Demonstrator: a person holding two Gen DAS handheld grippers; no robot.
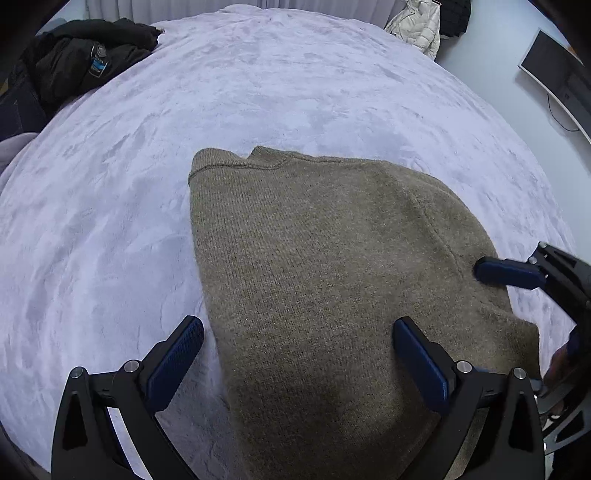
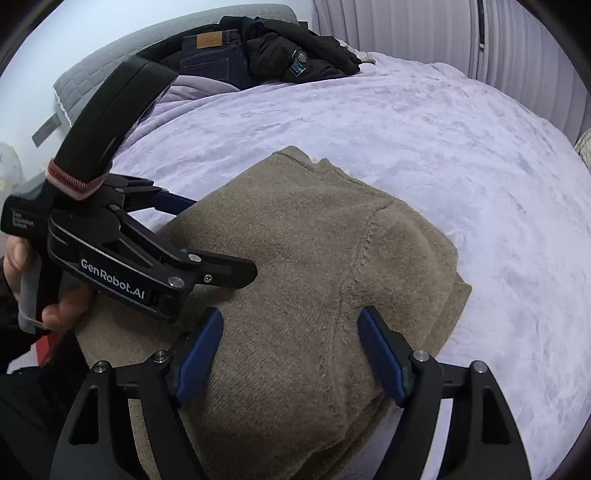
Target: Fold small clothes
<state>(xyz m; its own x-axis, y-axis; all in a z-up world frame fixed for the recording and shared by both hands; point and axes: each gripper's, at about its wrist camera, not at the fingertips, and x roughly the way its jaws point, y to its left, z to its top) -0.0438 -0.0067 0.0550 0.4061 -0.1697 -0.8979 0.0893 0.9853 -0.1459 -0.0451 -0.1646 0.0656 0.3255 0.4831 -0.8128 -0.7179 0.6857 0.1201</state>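
An olive-brown knitted sweater (image 1: 325,266) lies folded on a lilac plush bedspread (image 1: 184,129). It also shows in the right wrist view (image 2: 314,266). My left gripper (image 1: 299,332) is open and empty, its jaws straddling the sweater's left edge just above the fabric. My right gripper (image 2: 291,325) is open and empty over the sweater's right part, near a sleeve seam. In the left wrist view the right gripper's blue fingertip (image 1: 506,273) rests at the sweater's right side. In the right wrist view the left gripper's body (image 2: 147,254) hovers over the sweater, held by a hand (image 2: 55,306).
A black jacket (image 1: 81,62) lies at the bed's far left corner, with dark jeans (image 2: 210,55) beside it. A cream puffer jacket (image 1: 417,26) hangs beyond the far edge. A monitor (image 1: 554,70) stands to the right. Curtains (image 2: 406,33) hang behind.
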